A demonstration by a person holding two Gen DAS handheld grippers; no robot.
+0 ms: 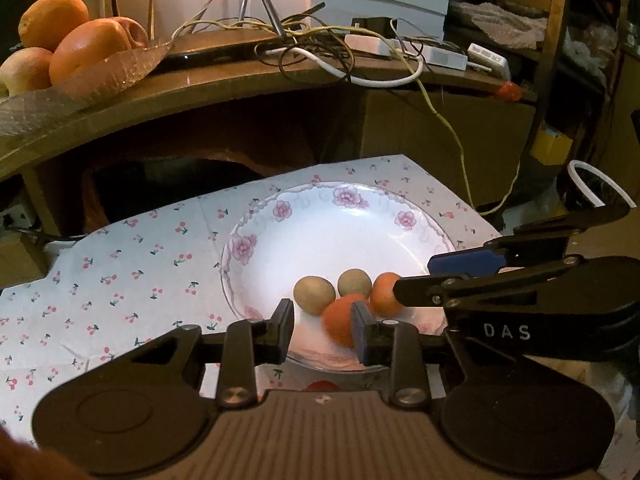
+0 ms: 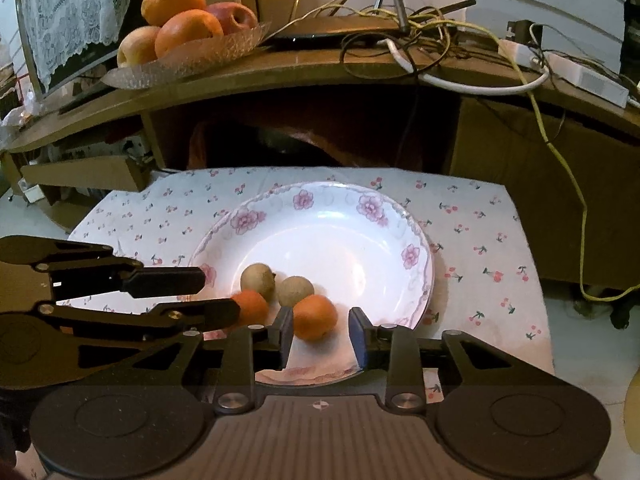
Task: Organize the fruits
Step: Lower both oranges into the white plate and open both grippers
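Two small orange fruits (image 2: 315, 317) and two brownish-green ones (image 2: 258, 280) clustered on the floral plate's (image 2: 416, 256) near side.

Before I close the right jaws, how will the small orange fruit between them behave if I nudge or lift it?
The small orange fruit looks round and smooth, so a nudge would probably roll it across the glossy plate, likely into the brown fruits beside it. It looks small, so probably light. Its skin seems soft; a gentle squeeze should do.
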